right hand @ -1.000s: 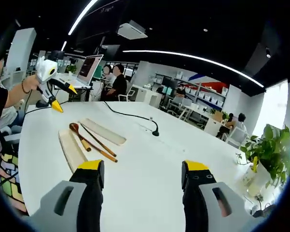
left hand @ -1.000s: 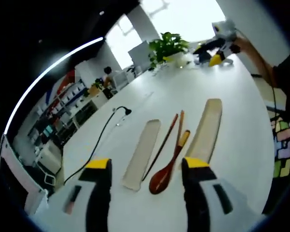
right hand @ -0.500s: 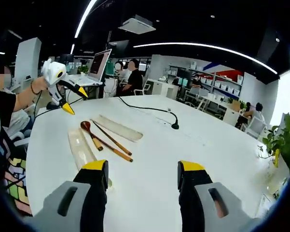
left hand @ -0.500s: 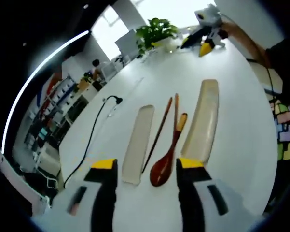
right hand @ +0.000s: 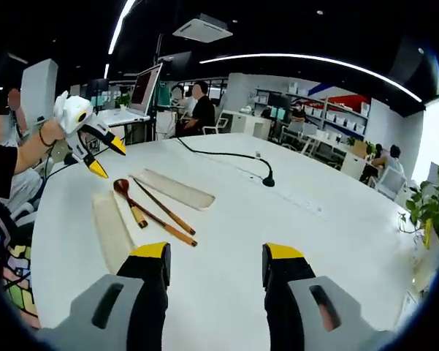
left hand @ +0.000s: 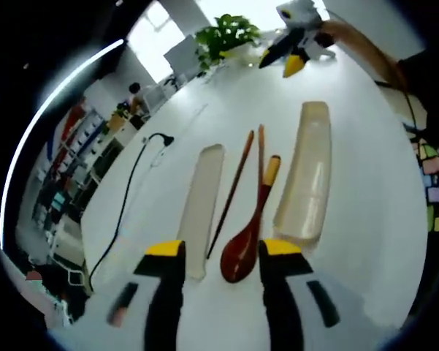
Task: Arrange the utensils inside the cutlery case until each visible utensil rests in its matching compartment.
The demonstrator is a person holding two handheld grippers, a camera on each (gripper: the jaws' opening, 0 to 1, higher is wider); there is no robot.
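On the white table lie a dark red wooden spoon, two brown chopsticks and two long beige case halves, one narrow and one wider. My left gripper is open, and the spoon's bowl sits between its yellow jaw tips in the picture; whether it touches is unclear. My right gripper is open and holds nothing, well short of the spoon, chopsticks and case halves. The left gripper shows beyond them, held by a hand.
A black cable with a small stand runs across the table. A potted plant stands at the table's far edge. The right gripper shows at the top of the left gripper view. People sit at desks behind.
The left gripper has come closer to the utensils, so the spoon's bowl now lies between its jaw tips. The right gripper view has shifted a little; the utensils have not moved.
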